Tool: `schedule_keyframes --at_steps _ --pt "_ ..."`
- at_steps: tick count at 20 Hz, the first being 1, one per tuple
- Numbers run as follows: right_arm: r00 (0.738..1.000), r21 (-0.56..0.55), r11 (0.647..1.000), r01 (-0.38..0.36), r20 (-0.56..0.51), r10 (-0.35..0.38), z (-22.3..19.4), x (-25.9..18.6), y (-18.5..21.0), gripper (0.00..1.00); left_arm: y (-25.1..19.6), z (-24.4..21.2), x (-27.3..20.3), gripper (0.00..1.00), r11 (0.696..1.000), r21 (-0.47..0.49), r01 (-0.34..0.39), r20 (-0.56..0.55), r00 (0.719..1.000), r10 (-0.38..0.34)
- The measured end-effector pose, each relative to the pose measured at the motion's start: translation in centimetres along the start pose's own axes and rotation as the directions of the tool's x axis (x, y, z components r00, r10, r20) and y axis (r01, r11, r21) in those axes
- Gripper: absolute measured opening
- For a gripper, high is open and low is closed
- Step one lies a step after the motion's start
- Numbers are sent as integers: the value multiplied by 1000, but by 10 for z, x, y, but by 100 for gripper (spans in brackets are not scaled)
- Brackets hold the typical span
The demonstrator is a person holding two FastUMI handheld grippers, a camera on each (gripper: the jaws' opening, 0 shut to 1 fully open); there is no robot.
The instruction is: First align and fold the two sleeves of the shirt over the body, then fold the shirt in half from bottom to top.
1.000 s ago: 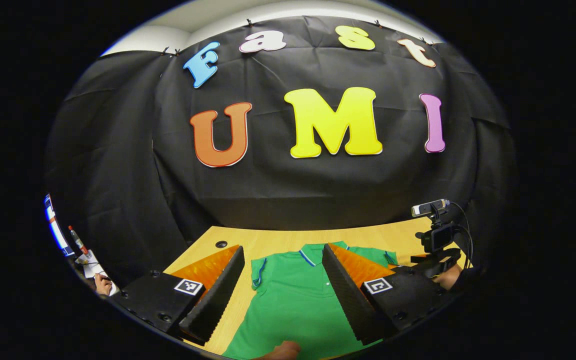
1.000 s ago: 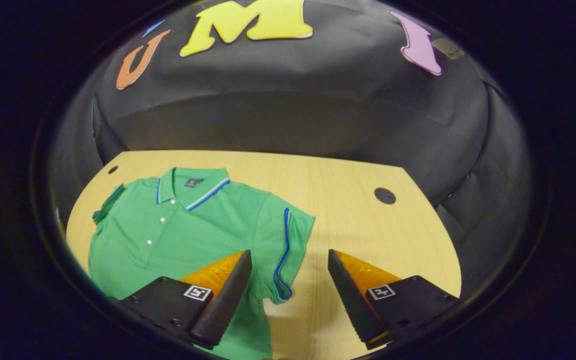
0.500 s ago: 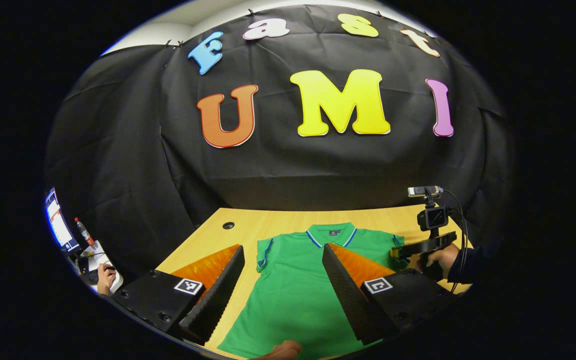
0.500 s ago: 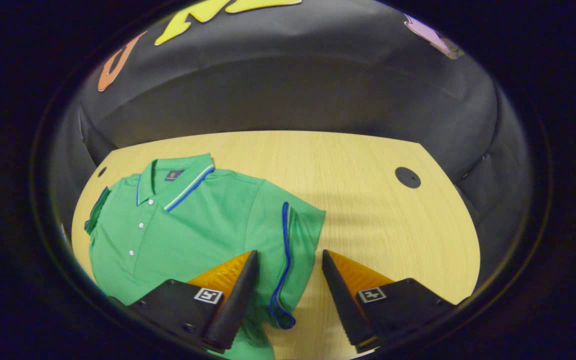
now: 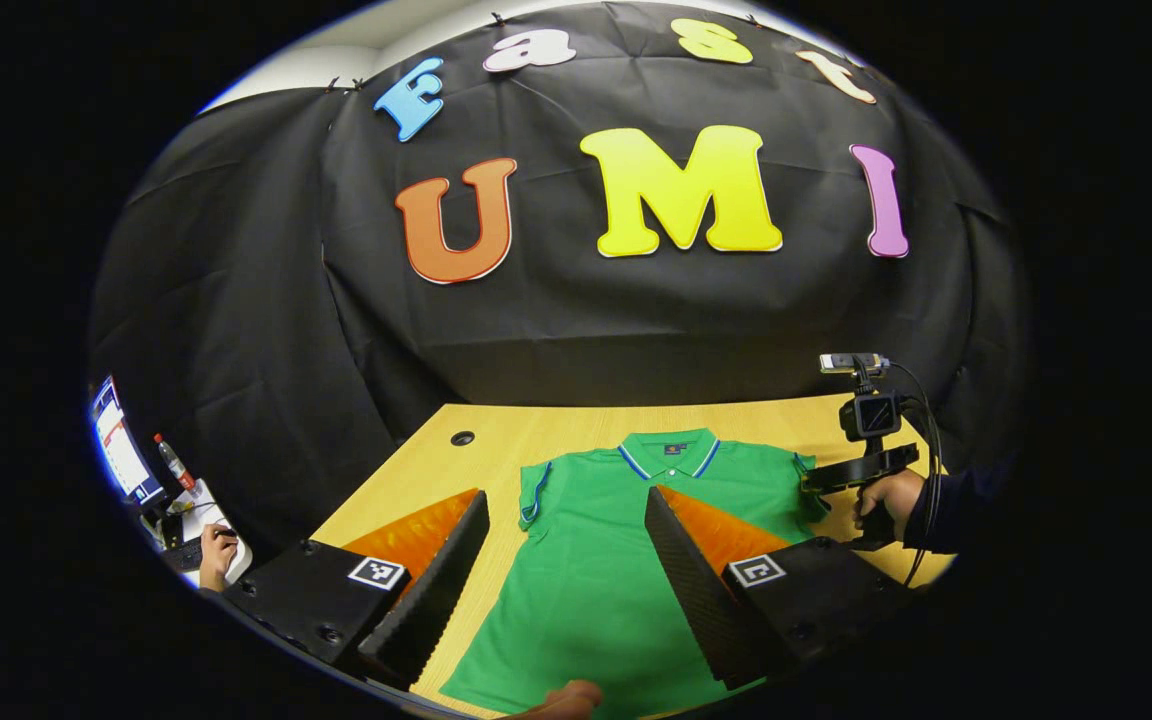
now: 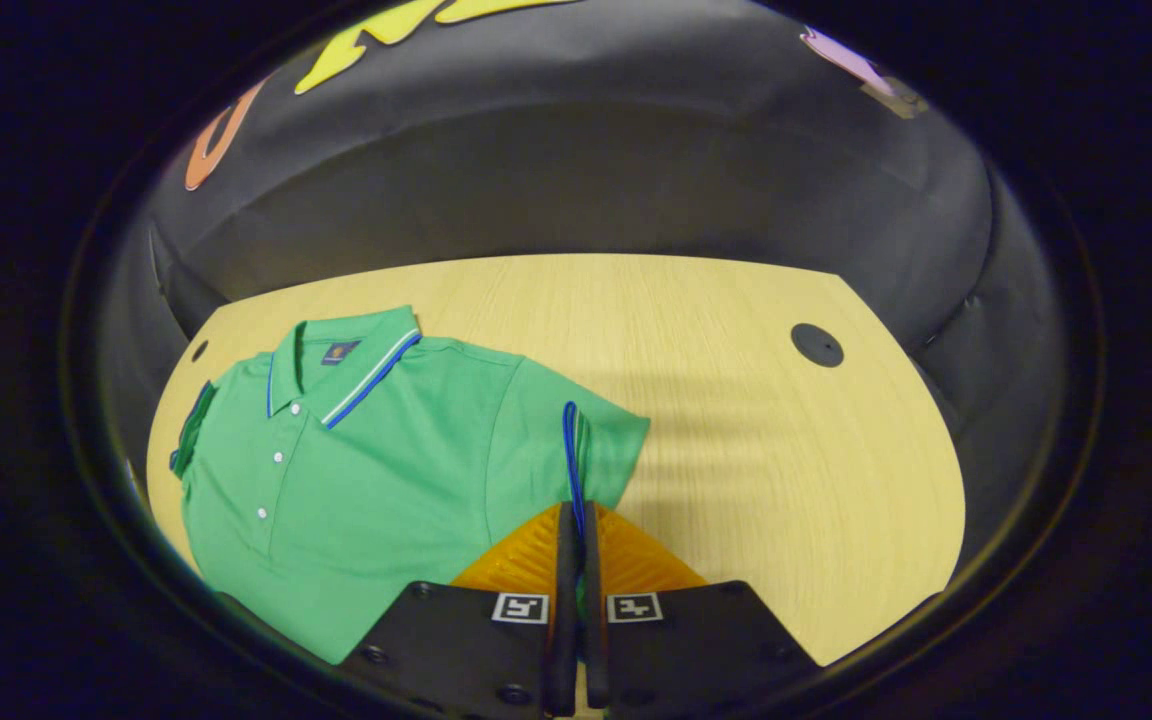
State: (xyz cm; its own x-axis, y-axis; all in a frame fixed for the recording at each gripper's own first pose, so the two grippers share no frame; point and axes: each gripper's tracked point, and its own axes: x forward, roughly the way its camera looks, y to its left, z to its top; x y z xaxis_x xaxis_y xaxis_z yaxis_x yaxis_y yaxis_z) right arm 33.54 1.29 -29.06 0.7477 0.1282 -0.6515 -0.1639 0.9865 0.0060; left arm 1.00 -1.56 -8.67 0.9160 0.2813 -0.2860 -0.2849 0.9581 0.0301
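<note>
A green polo shirt (image 5: 596, 560) with blue trim lies flat and face up on the wooden table (image 5: 496, 440), collar toward the booth wall. My left gripper (image 5: 566, 495) hovers open above the shirt's left half, with nothing between its fingers. In the right gripper view the shirt (image 6: 366, 470) spreads to the left, and my right gripper (image 6: 574, 510) is shut on the blue-edged cuff of the right sleeve (image 6: 596, 445). The left gripper view also shows the right gripper (image 5: 851, 472) at that sleeve, held by a hand (image 5: 891, 495).
The table (image 6: 756, 450) has a round cable hole at each far corner (image 5: 462, 438) (image 6: 817, 344). Beyond its left edge are a monitor (image 5: 116, 450), a bottle (image 5: 174, 462) and another person's hand (image 5: 216, 555). A fingertip (image 5: 561, 697) shows at the shirt's hem.
My right gripper has closed its fingers on the right sleeve's cuff. The left gripper has drawn back slightly, so the shirt sits farther up its view; it stays open.
</note>
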Motion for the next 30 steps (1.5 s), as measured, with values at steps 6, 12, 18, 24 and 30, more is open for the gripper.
schedule_keyframes --at_steps 6,12,18,24,30 --pt "999 -7 1000 25 28 -25 12 -18 -2 7 9 0 -5 100 1000 -4 -9 3 1000 9" --pt "995 -47 999 -5 96 9 42 -45 29 6 24 7 -10 100 1000 -22 -13 34 999 14" --pt "990 -134 990 -50 125 67 44 -56 96 6 44 -3 -18 100 998 -62 -13 33 999 15" --pt "990 -216 973 -86 88 107 15 -45 160 5 72 -25 -27 100 997 -66 -39 -15 999 38" --pt "993 -236 967 -97 40 109 -16 -38 186 7 90 -37 -33 100 997 -70 -40 -39 999 38"
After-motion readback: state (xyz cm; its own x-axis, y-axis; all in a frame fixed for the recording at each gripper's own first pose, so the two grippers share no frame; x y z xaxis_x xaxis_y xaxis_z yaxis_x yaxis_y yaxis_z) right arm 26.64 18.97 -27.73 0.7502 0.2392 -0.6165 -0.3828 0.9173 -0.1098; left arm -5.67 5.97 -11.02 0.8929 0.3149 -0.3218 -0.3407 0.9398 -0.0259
